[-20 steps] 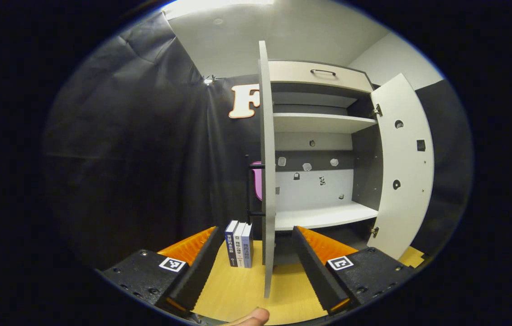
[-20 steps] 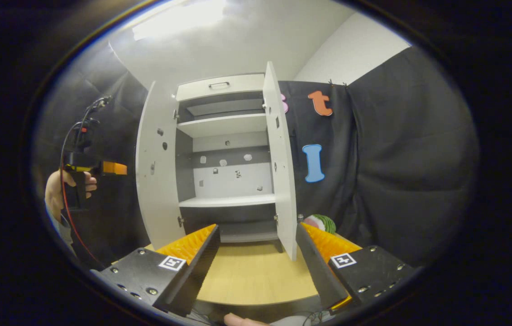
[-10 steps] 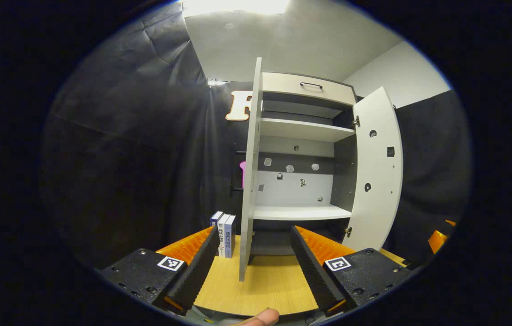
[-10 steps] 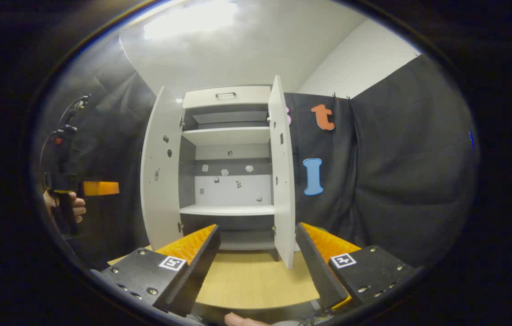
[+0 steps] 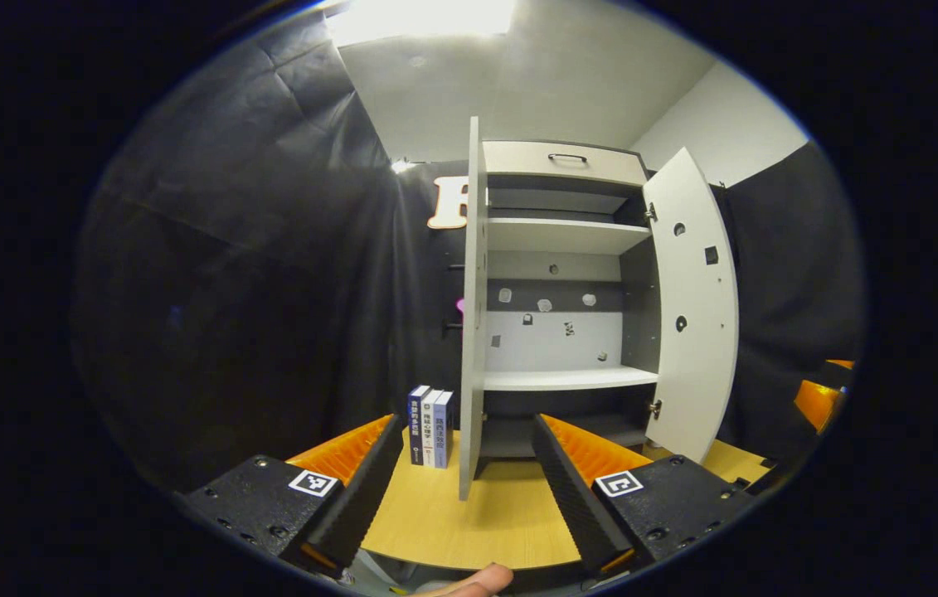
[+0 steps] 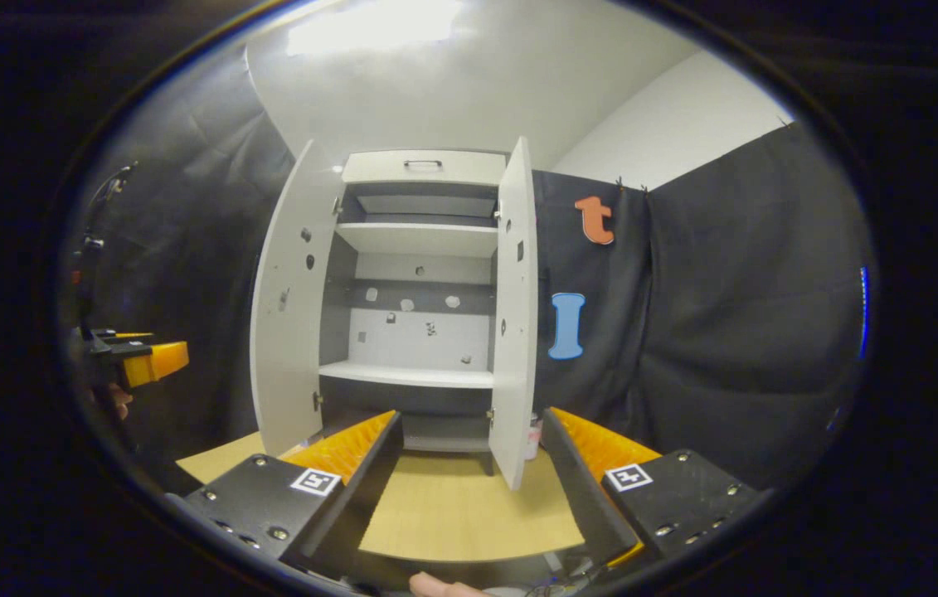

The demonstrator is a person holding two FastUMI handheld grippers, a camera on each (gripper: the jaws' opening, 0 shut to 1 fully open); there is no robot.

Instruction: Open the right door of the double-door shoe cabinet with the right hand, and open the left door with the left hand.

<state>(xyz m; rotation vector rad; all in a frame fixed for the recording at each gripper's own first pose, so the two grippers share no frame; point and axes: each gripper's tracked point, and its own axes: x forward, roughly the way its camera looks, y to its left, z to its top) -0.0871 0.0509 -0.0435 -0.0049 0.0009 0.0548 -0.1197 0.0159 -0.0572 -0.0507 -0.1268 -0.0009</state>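
Left gripper view, left to right:
- Left claw [image 5: 462,489], one: its two fingers are standing wide apart, holding nothing, hanging over the counter [image 5: 502,522] short of the cabinet.
- Books [image 5: 430,426], three: standing upright in a row on the counter, just beside the outer face of the left door.
- Left door [image 5: 471,332], one: standing swung out, seen nearly edge-on.
- Cabinet [image 5: 564,274], one: sitting on the counter at the centre, interior showing. One drawer [image 5: 561,161] with one handle is running across the top. Two pale shelves are showing, one upper [image 5: 561,236] and one lower [image 5: 566,379]. Several small pale stickers are dotting the back panel; the count cannot be told.
- Right door [image 5: 691,307], one: standing swung out, its inner face showing.
- Right claw [image 5: 818,396], at the far right edge: partly cut off, clear of the door.
- One fingertip [image 5: 478,579] is showing at the bottom edge.

Right gripper view, left to right:
- Left claw [image 6: 147,361]: held by a hand [image 6: 116,401] at the far left, well apart from the left door [image 6: 293,298]; how far open cannot be told here.
- Cabinet [image 6: 419,290]: both doors are standing open, the right door [image 6: 513,315] angled toward the camera.
- Right claw [image 6: 469,489], one: its two fingers are spread wide, gripping nothing, hanging over the counter [image 6: 460,514] in front of the cabinet, touching neither door.
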